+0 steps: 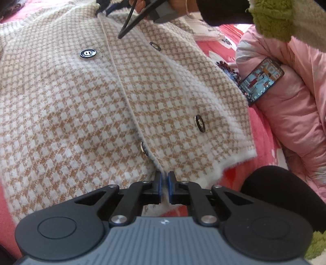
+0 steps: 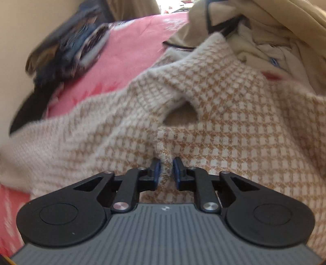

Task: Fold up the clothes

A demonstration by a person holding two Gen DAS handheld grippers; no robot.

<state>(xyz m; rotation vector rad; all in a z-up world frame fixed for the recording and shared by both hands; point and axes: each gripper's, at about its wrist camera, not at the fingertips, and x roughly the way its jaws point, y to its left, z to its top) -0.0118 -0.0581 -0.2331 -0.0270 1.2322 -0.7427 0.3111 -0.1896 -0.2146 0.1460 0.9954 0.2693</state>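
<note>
We carry two identical tongs: left tongs (image 1: 164, 177) and right tongs (image 2: 166, 167). Each has a grey ribbed housing behind black linkage arms, silver pivot screws, round black side discs and blue pads (image 2: 156, 170). We wear olive fleece sleeves (image 1: 271, 18).

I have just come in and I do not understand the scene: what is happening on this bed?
A person with a gripper in each hand is folding a checked cardigan spread on a pink bedcover. The left gripper is shut on the hem by the front opening. The right gripper has a ridge of the knit between its fingers, near the neck.
</note>
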